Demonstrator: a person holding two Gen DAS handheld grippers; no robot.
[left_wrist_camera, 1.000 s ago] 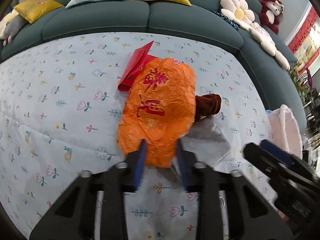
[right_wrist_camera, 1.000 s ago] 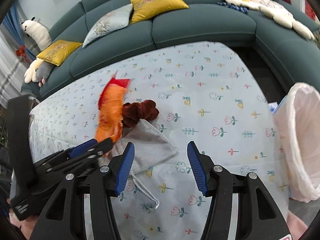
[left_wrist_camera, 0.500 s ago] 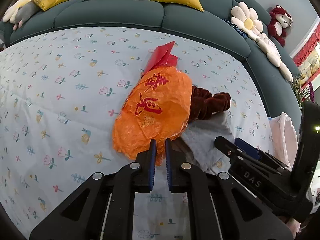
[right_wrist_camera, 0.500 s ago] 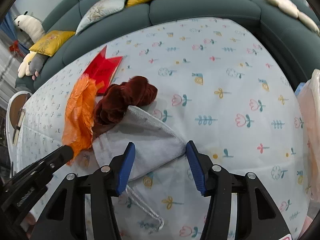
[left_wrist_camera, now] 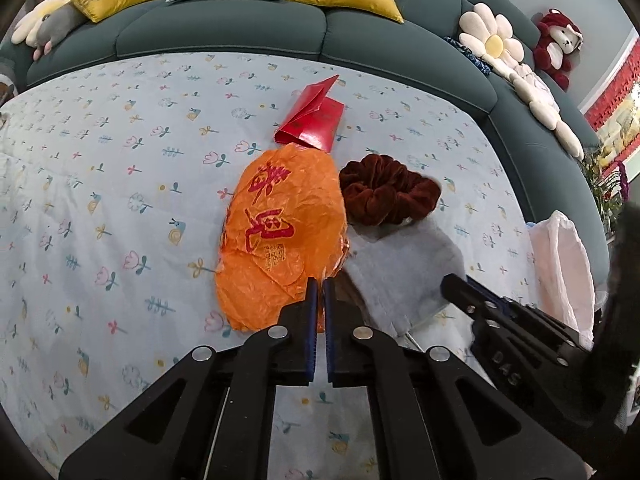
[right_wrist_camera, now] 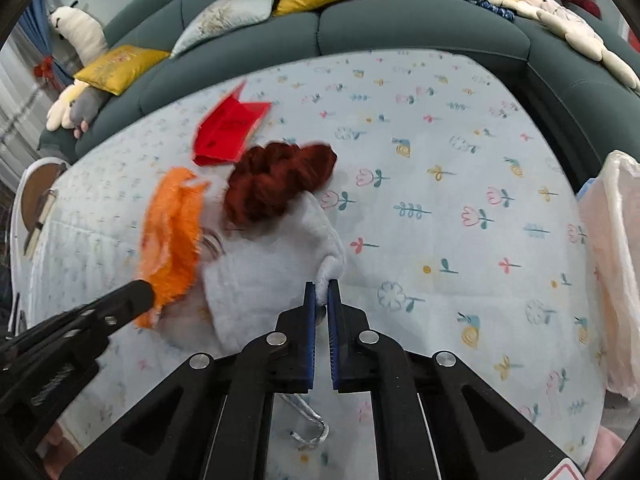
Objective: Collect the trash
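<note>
My left gripper (left_wrist_camera: pixel 319 286) is shut on the near edge of a crumpled orange plastic bag (left_wrist_camera: pixel 280 232) with red characters, lying on the flowered cloth. My right gripper (right_wrist_camera: pixel 321 288) is shut on a fold of a grey drawstring pouch (right_wrist_camera: pixel 272 272), which also shows in the left wrist view (left_wrist_camera: pixel 404 268). A dark red velvet scrunchie (left_wrist_camera: pixel 388 192) lies just beyond the pouch and partly on it (right_wrist_camera: pixel 276 180). A folded red envelope (left_wrist_camera: pixel 314 120) lies behind the bag (right_wrist_camera: pixel 230 130). The orange bag (right_wrist_camera: pixel 172 232) hangs lifted from the left gripper in the right wrist view.
A trash bin lined with a pale pink bag (left_wrist_camera: pixel 564 268) stands at the table's right edge (right_wrist_camera: pixel 612 264). A teal sofa (left_wrist_camera: pixel 280 28) with yellow and grey cushions curves behind the table. A silver cord (right_wrist_camera: pixel 308 424) trails from the pouch.
The left gripper closed on the orange bag's edge and lifted it. The right gripper moved in over the grey pouch and closed on a fold of it.
</note>
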